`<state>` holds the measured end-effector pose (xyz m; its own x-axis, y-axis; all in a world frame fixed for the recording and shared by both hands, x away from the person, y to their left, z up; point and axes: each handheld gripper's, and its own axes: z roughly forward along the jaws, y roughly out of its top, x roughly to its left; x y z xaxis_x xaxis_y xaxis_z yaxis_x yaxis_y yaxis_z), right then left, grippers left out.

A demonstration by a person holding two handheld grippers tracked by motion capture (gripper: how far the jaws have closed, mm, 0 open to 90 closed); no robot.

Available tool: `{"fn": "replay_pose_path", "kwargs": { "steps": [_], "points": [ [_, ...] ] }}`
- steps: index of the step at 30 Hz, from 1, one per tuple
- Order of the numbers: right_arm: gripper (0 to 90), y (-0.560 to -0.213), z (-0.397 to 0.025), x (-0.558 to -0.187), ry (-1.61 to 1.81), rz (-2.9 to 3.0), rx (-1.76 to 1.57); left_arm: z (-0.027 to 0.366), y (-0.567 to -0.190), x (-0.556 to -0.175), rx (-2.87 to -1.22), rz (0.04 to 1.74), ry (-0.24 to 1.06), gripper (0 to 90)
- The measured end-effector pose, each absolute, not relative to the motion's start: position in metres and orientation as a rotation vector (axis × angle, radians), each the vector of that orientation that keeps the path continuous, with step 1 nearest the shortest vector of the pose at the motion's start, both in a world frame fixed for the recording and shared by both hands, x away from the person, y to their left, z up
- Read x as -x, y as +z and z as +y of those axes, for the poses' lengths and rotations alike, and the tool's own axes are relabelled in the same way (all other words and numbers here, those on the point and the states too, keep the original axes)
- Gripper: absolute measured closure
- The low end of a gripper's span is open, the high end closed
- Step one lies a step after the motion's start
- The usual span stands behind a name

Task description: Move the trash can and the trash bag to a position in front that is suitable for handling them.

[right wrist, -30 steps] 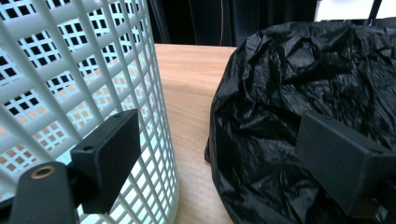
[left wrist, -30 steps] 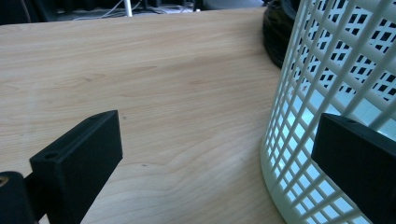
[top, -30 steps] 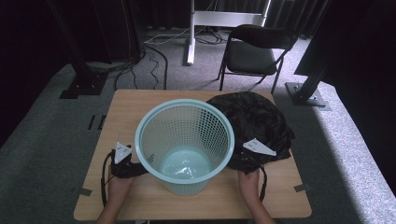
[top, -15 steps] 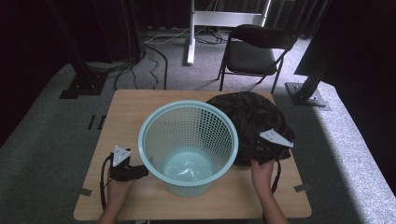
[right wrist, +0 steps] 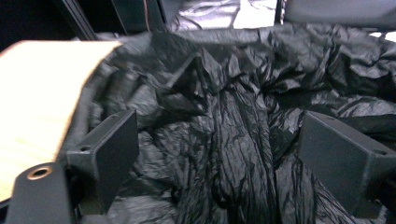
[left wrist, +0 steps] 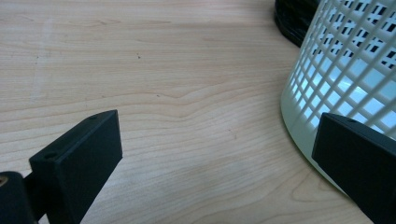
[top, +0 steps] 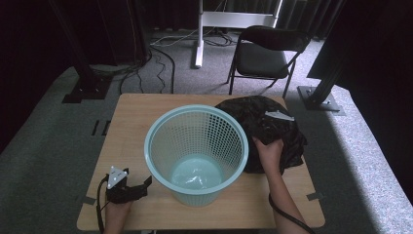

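A light teal mesh basket [top: 195, 153] stands upright in the middle of the wooden table [top: 136, 112]. To its right, touching it, lies a crumpled black plastic bag [top: 253, 114]. My left gripper [top: 144, 184] rests open near the table's front left corner, pointing at the basket's base. In the left gripper view the gripper [left wrist: 219, 154] has only bare wood between its jaws, with the basket wall [left wrist: 345, 70] beside the right jaw. My right gripper [top: 278, 118] hovers over the bag. It is open [right wrist: 219, 154], and the bag's folds [right wrist: 233, 116] lie below and between the jaws.
Behind the table stands a black folding chair [top: 268, 48]. Cables [top: 160, 53] and stand feet lie on the grey carpet. Bare wood runs along the table's left side and front edge, and the bag reaches the table's right edge.
My right gripper has moved from the bag's near right side farther forward over the bag. My left gripper has drifted slightly back toward the front edge.
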<state>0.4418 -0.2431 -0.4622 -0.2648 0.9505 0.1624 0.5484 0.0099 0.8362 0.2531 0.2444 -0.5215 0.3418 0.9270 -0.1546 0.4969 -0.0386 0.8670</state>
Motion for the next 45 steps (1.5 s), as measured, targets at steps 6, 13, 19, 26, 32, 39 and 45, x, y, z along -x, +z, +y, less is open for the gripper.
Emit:
{"fn": "replay_pose_path", "kwargs": {
  "steps": [6, 13, 19, 26, 32, 39, 45],
  "points": [
    [12.2, -0.488, -0.238, -0.464, 0.978, 1.881, -1.61, 0.248, -0.52, -0.252, -1.66, 1.288, 0.583, 1.6],
    [12.3, -0.524, -0.238, -0.471, 0.863, 1.941, -1.675, 0.25, -0.523, -0.253, -1.654, 1.299, 0.571, 1.7],
    [16.1, -0.542, -0.239, -0.462, 0.81, 1.962, -1.661, 0.249, -0.523, -0.253, -1.657, 1.296, 0.574, 1.7],
    [16.5, -0.544, -0.244, -0.431, 0.789, 1.967, -1.624, 0.249, -0.522, -0.251, -1.657, 1.292, 0.579, 1.7],
    [16.4, -0.547, -0.254, -0.4, 0.821, 1.953, -1.603, 0.25, -0.52, -0.248, -1.637, 1.29, 0.584, 1.7],
    [12.6, -0.549, -0.269, -0.348, 0.835, 1.98, -1.571, 0.248, -0.519, -0.246, -1.644, 1.286, 0.582, 1.7],
    [12.2, -0.55, -0.279, -0.321, 0.842, 1.986, -1.56, 0.248, -0.52, -0.246, -1.65, 1.284, 0.584, 1.7]
  ]
}}
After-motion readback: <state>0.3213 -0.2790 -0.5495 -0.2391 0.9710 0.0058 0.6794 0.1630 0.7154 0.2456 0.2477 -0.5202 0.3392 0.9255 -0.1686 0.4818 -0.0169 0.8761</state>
